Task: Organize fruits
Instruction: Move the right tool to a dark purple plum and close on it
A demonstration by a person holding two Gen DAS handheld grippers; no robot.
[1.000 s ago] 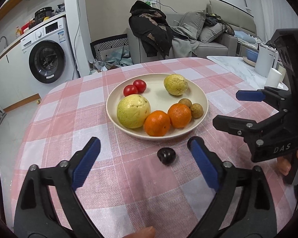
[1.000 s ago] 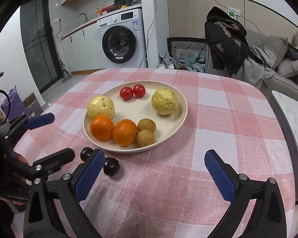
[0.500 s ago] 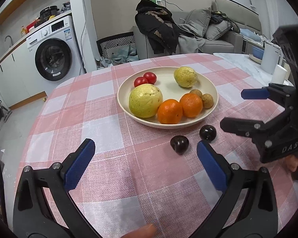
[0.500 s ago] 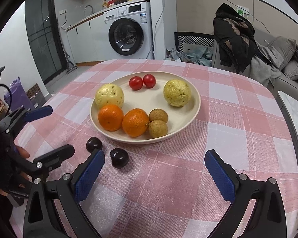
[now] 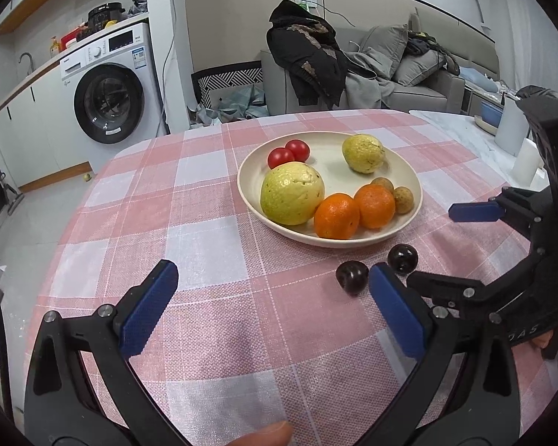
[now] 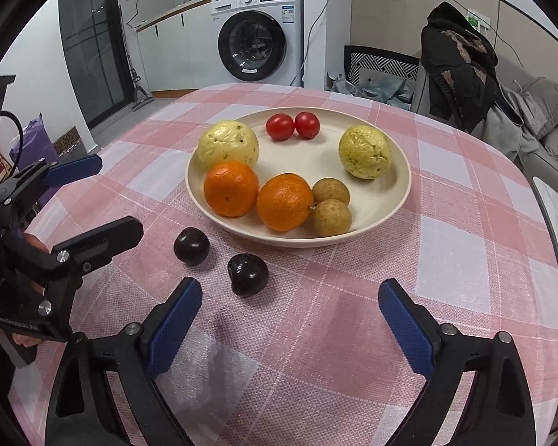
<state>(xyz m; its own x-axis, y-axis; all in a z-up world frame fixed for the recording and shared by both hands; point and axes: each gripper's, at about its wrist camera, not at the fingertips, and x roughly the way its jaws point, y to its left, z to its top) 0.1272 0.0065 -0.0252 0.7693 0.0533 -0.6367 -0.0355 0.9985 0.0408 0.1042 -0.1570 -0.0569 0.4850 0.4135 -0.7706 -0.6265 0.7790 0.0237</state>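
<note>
A cream plate [image 6: 383, 219] holds two pale guavas [image 6: 228, 145], two oranges [image 6: 231, 188], two cherry tomatoes [image 6: 279, 126] and two longans [image 6: 332, 217]. Two dark round fruits lie on the checked cloth in front of it. The nearer dark fruit [image 6: 248, 273] sits just ahead of my right gripper [image 6: 290, 290], close to its left finger and untouched. The right jaws stand wide and are closing. The other dark fruit [image 6: 191, 246] lies left of it. My left gripper [image 5: 271, 275] is open over bare cloth, with both dark fruits [image 5: 352, 277] beyond its right finger.
A pink and white checked cloth [image 5: 204, 223] covers the table. Each gripper shows in the other's view: the right gripper [image 5: 446, 249] at the right edge, the left gripper [image 6: 121, 193] at the left edge. A white side table [image 5: 465, 130] stands at the right, a washing machine [image 5: 108, 96] and sofa behind.
My right gripper has come closer to the two dark fruits, and its fingers stand a little narrower. In the left wrist view the second dark fruit has come into sight.
</note>
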